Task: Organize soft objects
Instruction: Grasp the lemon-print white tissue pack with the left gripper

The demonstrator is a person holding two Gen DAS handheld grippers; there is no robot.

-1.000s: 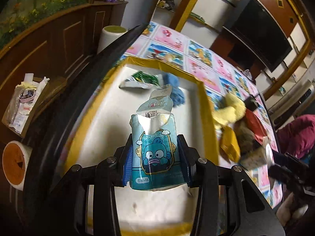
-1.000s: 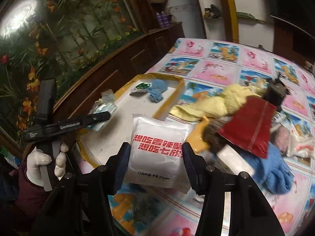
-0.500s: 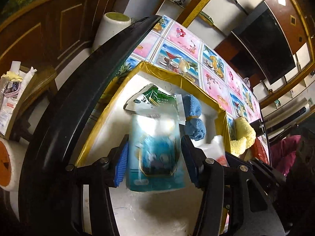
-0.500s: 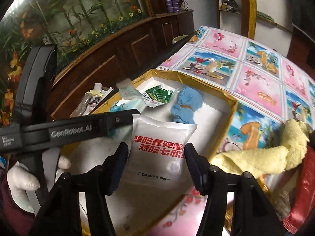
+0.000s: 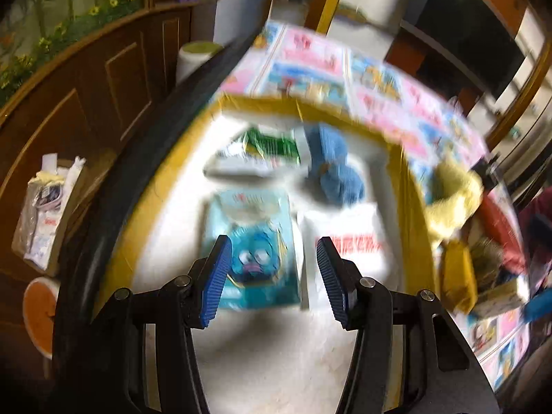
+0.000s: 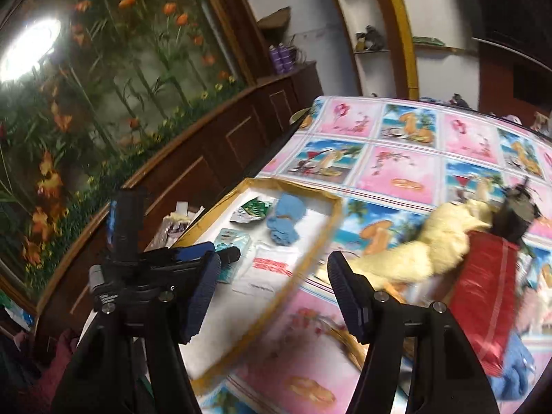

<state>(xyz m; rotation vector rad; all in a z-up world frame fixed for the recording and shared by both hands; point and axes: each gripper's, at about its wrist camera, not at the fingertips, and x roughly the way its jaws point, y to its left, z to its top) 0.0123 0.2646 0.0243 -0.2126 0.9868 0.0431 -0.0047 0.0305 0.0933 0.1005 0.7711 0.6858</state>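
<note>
The white tray with a yellow rim (image 5: pixel 396 145) (image 6: pixel 310 241) holds a green-and-white packet (image 5: pixel 255 151) (image 6: pixel 253 208), a blue cloth (image 5: pixel 334 169) (image 6: pixel 284 219), a light-blue tissue pack with a cartoon face (image 5: pixel 252 252) (image 6: pixel 233 241) and a white pack with red lettering (image 5: pixel 348 241) (image 6: pixel 265 269). My left gripper (image 5: pixel 276 276) (image 6: pixel 193 255) hovers open over the tissue pack, its pads clear of it. My right gripper (image 6: pixel 272 276) is drawn back above the tray's near rim, jaws opening, with nothing between them.
Right of the tray, on the patterned tablecloth, lie a yellow fluffy cloth (image 6: pixel 431 248) (image 5: pixel 452 200), a red pack (image 6: pixel 483 293), a dark object (image 6: pixel 517 207) and a blue cloth (image 6: pixel 510 379). A wooden cabinet and a box of packets (image 5: pixel 45 207) stand left of the table.
The left gripper opened and the tissue pack now lies in the tray. The right gripper let go of the white pack beside it and pulled back from the tray.
</note>
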